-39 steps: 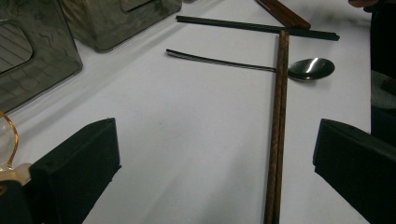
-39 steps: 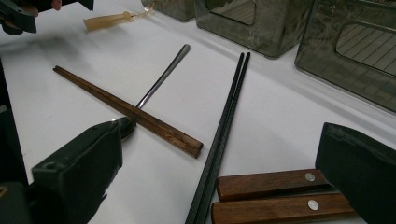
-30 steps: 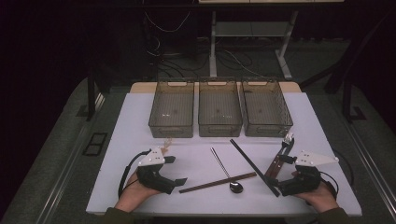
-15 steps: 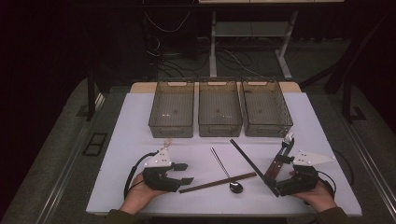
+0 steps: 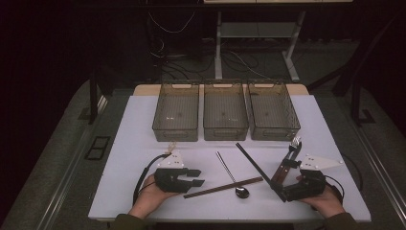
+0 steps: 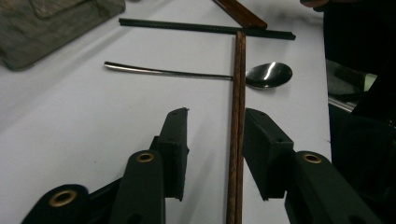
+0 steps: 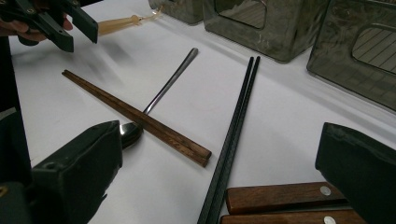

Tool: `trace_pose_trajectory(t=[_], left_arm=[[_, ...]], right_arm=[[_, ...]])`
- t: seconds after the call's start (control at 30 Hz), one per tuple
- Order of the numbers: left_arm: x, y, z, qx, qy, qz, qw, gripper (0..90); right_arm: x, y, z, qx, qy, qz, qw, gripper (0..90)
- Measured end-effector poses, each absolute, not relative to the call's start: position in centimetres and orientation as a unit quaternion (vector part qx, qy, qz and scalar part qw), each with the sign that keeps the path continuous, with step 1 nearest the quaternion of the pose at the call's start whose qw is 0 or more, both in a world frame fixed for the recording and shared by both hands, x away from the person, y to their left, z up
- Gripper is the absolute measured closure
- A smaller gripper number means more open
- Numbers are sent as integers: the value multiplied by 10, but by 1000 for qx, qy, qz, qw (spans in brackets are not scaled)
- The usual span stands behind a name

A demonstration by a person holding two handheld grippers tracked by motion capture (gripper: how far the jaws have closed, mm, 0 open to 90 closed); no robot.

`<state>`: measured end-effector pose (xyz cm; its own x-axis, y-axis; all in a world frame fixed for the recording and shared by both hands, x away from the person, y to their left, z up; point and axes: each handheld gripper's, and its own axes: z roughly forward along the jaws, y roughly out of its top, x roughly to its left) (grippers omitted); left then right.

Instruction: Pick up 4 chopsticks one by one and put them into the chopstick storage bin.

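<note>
At the near edge of the white surface [image 5: 134,139], in the high view, the left hand-held gripper [image 5: 195,178] lies low over the surface in the person's left hand [image 5: 149,199], pointing toward the middle. Its jaws have just been closing, and in the left gripper view the brown wooden chopsticks [image 6: 237,135] run up between them, close against one pad while the other pad stands clear, so the pair is framed but not pinched. In the high view the brown wooden chopsticks [image 5: 223,187] lie flat just right of that hand-held gripper, their far end crossing the neck of a metal spoon [image 5: 233,178] whose bowl faces the near edge. To the right, the right hand-held gripper [image 5: 285,184] rests in the right hand [image 5: 326,200]; in the right gripper view its jaws stand wide apart with nothing pressed between them, and two wooden handles [image 7: 285,204] lie between them on the surface. A pair of black chopsticks [image 5: 256,166] runs diagonally from near that hand-held gripper toward the middle. Beyond the right hand-held gripper a fork [image 5: 289,158] with a wooden handle points away. Farther back a small pale piece [image 5: 171,145] lies by the bins. At the far side three clear bins [image 5: 226,110] stand side by side.
</note>
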<state>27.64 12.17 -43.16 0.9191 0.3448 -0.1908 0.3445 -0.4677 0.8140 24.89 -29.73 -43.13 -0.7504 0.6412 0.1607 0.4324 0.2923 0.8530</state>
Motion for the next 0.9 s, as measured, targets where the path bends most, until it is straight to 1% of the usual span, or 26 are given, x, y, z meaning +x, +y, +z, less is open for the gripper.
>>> trace_pose_trajectory(t=[0.3, 0.5, 0.9], left_arm=[[276, 112, -432, 859, 192, -4, 474, 646], [277, 99, -436, 871, 177, -9, 458, 664], [277, 84, -443, 886, 160, -14, 436, 747]], right_arm=[[249, -296, -432, 339, 797, 488, 106, 9], [249, -296, -432, 339, 798, 488, 107, 9], [251, -295, -433, 338, 798, 487, 107, 9]])
